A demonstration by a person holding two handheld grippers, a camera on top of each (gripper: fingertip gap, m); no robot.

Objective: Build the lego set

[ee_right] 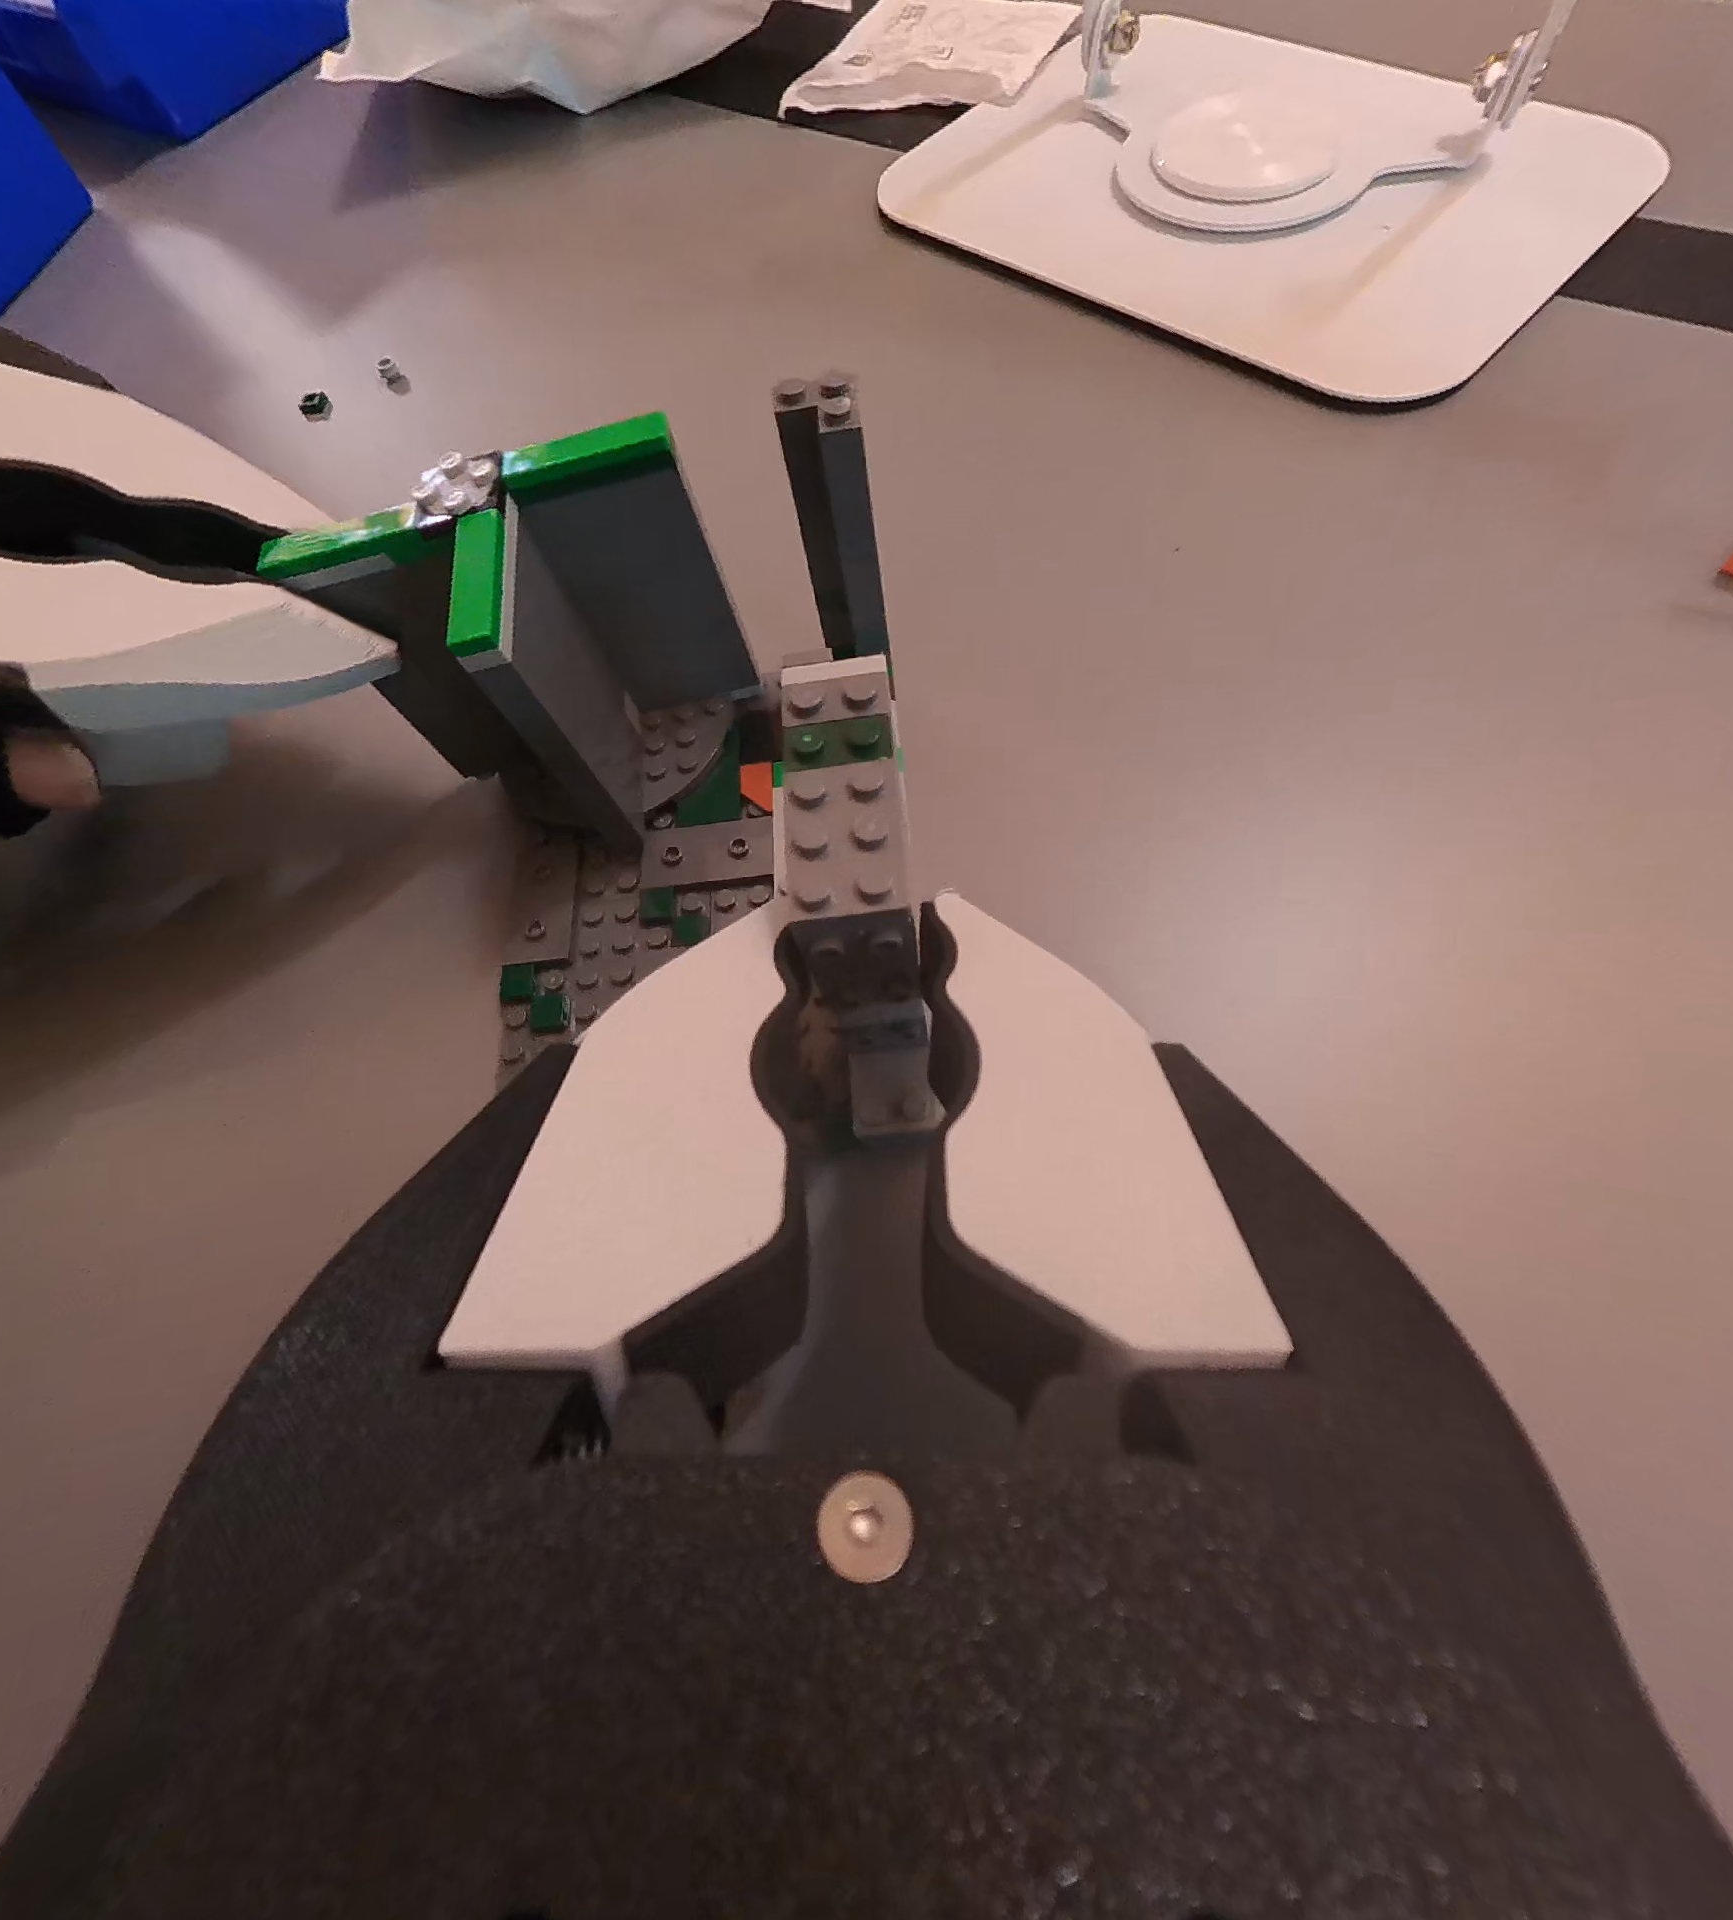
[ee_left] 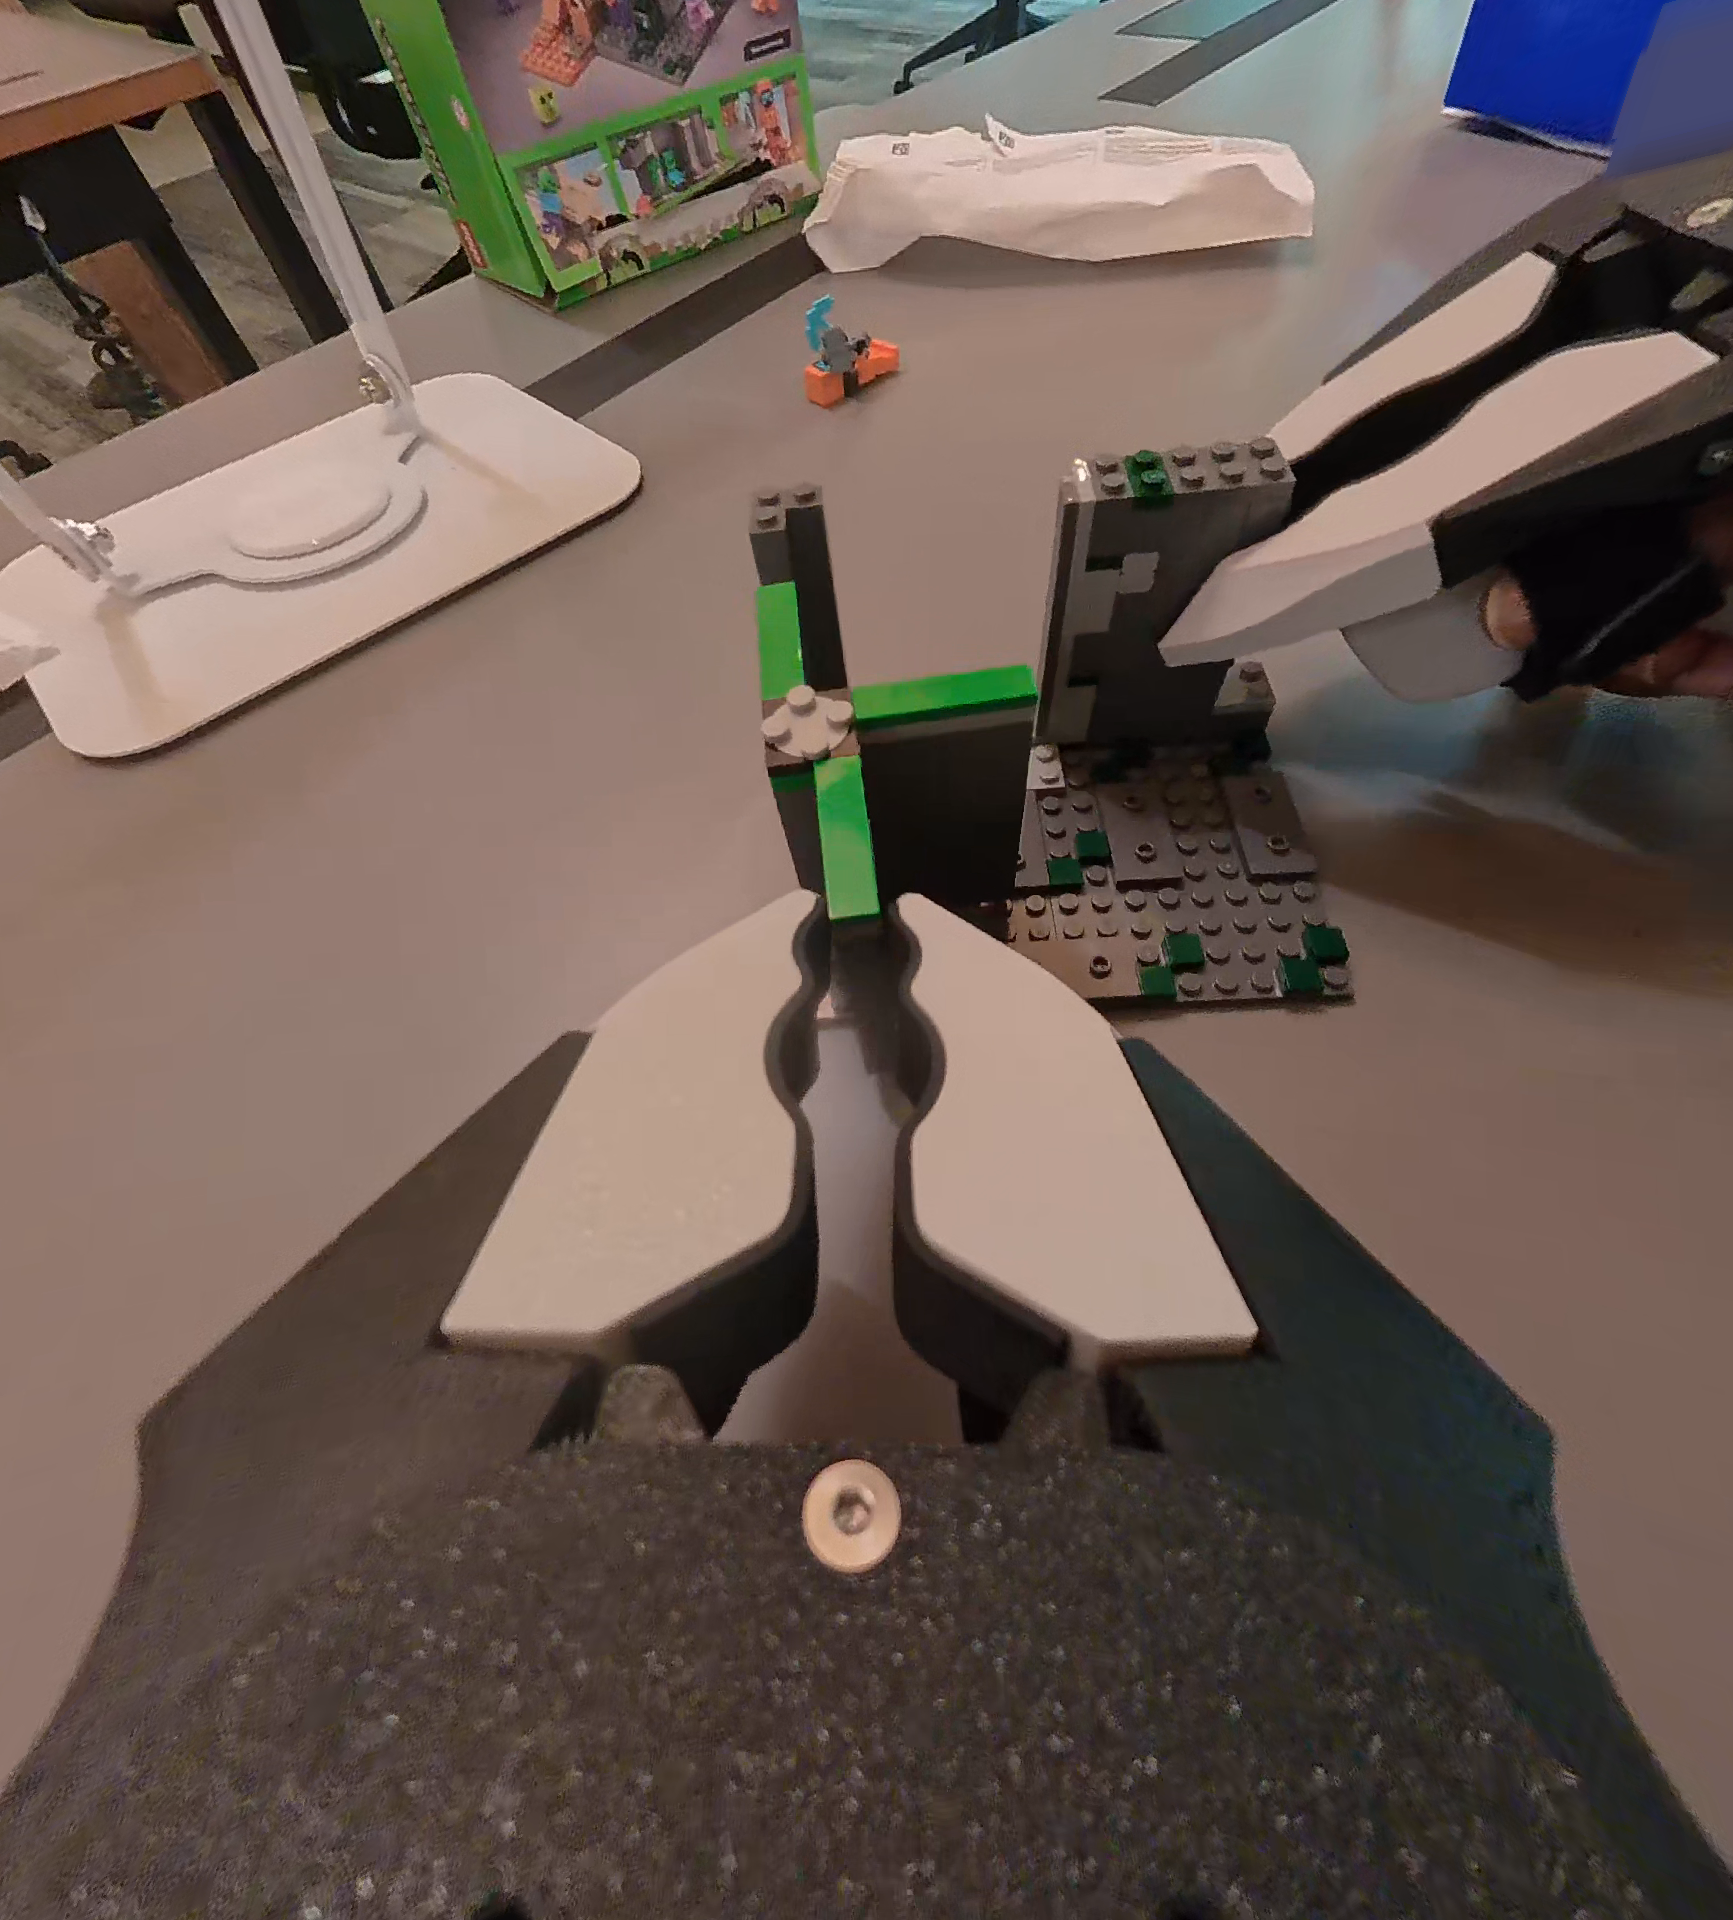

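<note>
Now my left gripper (ee_left: 857, 920) pinches the green-topped dark grey wall section (ee_left: 846, 831) beside the studded grey baseplate (ee_left: 1194, 914); my right gripper (ee_right: 857, 925) clamps the tall grey brick wall (ee_right: 841, 800); next, I reckon, press both firmly together.

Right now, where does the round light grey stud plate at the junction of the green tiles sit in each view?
Left wrist view: the round grey plate is just left of centre, above the left hand-held gripper.
Right wrist view: the plate is upper left, beside the other gripper's tip.
Shared landmark: the white stand base.
</note>
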